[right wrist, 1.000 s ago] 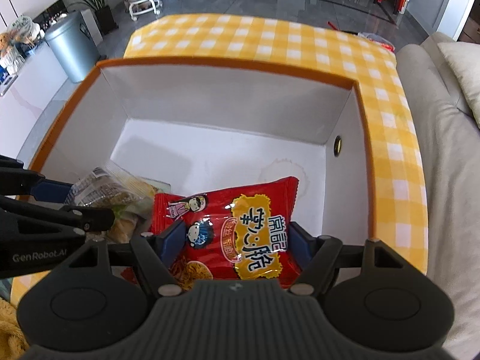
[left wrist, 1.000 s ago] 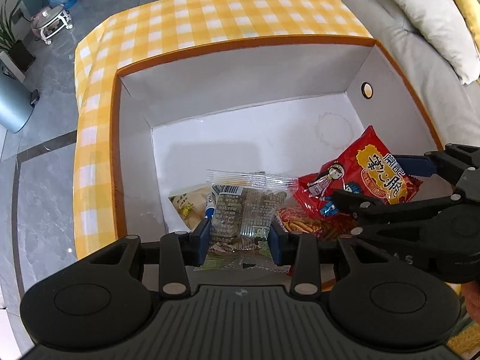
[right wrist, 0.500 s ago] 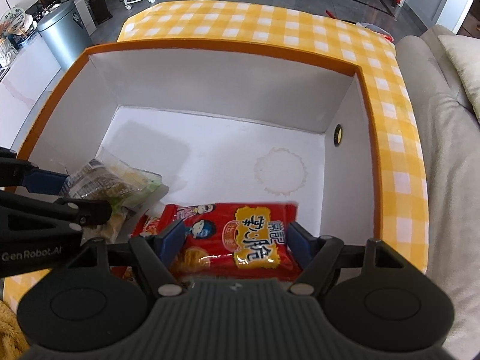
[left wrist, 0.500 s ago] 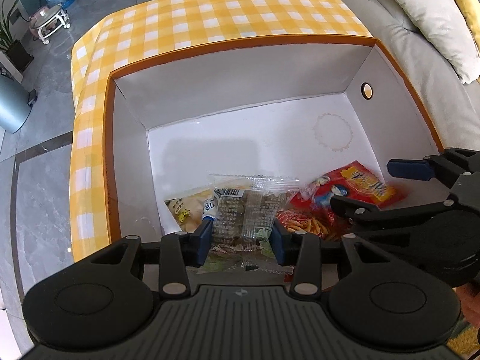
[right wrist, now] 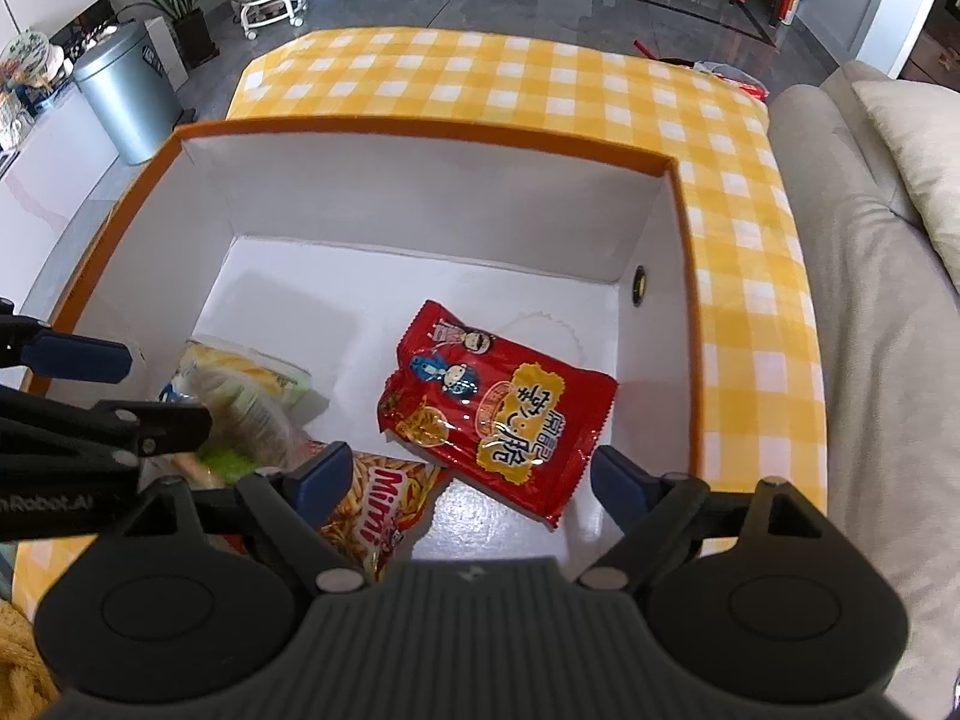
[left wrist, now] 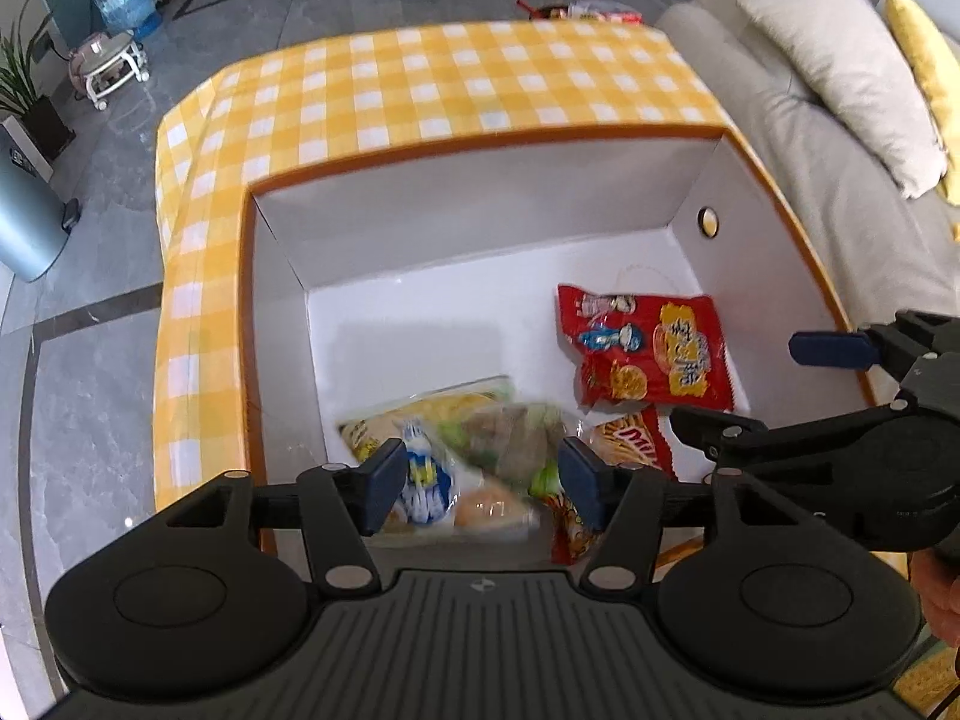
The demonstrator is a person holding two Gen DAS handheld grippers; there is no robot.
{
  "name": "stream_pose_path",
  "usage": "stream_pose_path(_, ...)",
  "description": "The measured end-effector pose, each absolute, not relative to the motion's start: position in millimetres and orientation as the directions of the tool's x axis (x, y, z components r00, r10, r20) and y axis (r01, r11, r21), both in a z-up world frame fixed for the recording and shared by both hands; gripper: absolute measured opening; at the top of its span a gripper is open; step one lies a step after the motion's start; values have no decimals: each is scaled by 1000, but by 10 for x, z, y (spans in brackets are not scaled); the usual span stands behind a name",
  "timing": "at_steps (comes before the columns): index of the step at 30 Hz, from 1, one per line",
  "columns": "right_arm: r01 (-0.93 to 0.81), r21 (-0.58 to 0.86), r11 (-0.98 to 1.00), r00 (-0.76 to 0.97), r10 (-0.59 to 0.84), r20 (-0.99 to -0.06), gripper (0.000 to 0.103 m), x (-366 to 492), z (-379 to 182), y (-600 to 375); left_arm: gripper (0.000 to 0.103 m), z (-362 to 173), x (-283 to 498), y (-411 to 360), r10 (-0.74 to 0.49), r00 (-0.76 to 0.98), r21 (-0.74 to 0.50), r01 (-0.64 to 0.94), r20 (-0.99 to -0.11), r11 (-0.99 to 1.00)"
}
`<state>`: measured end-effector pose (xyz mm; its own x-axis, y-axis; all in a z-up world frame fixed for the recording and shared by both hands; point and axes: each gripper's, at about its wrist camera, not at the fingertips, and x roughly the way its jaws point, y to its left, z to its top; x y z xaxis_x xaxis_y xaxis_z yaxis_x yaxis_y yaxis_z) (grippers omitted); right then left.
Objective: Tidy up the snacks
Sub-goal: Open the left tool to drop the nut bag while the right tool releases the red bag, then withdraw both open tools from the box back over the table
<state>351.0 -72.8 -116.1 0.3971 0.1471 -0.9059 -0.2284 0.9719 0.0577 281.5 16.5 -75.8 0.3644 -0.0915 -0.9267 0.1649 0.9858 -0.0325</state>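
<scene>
White box floor bare beyond red packet.

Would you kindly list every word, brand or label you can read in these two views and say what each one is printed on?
"Mimi": on the orange snack bag lying in the box.
"nRobot.A": partial lettering on the left gripper, cut off by the frame edge.
Chinese characters on the red snack bag: visible, but I cannot read them confidently.
Print on the clear-wrapped snacks: too blurred.
</scene>
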Motion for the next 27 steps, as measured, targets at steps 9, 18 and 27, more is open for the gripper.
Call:
stream_pose_path(9,-197,79,977,433,159,-887,87,3320,-945,-891,69,-481,2608,211,-94,432,-37,140,-897,990)
stream_pose_path(18,-201,94,975,485,182,-855,87,2966,-633,-918,69,-179,2280,173,-109,502,-35,154,-858,987)
stream_pose_path(27,-193,109,975,558,200,-805,88,2463,-389,-957,69,-20,1791,157,-139,590,-53,160,-795,986)
